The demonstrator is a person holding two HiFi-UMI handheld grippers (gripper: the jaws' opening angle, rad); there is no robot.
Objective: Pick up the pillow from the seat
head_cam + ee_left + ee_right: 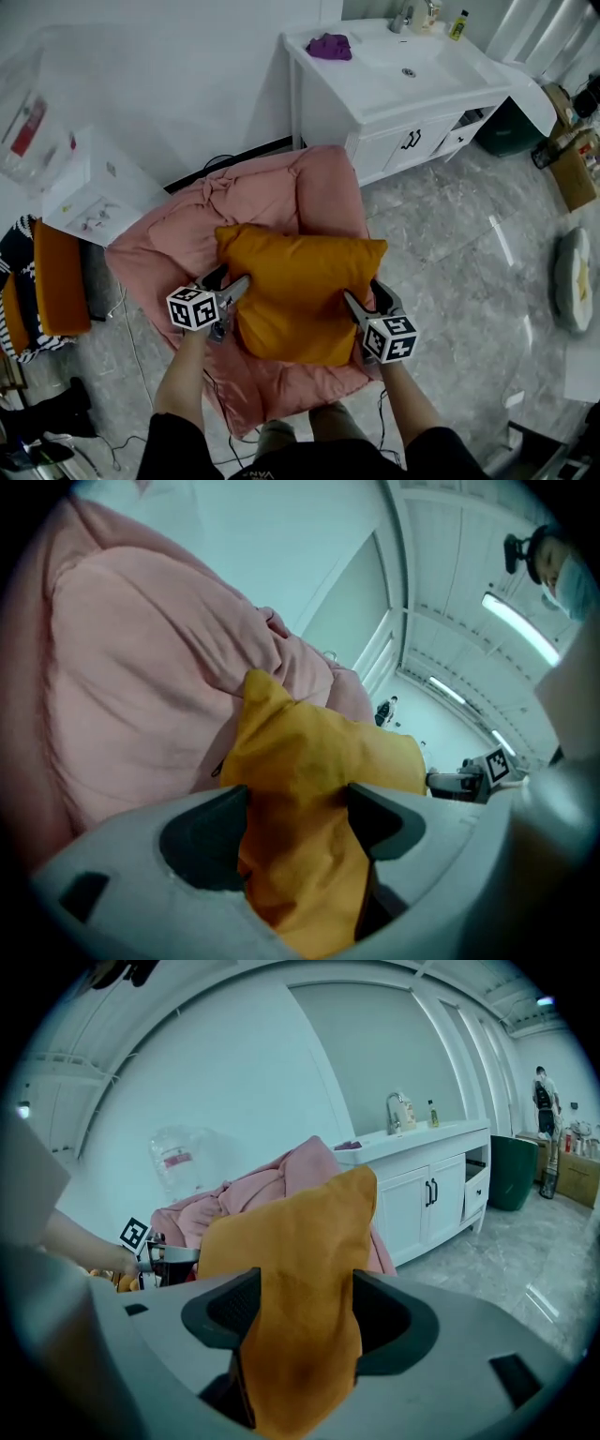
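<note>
A grey marbled floor (pixel 450 253) and a white washstand (pixel 375 103) frame a pink padded seat (pixel 178 234), where the orange pillow (pixel 300 291) lies across the cushion, hiding much of it. The left claw (pixel 298 803) and right claw (pixel 305 1302) stand spread wide – released, not clenched – each with a side edge of the pillow between its jaws (the fabric fills both gaps, so the inner pads are hard to make out). The person's arms cut off the seat's front edge. To the seat's left a white box (pixel 94 187) and a striped orange cushion (pixel 52 281) crowd in – the cushion is cropped by the frame. To the right, open floor.
</note>
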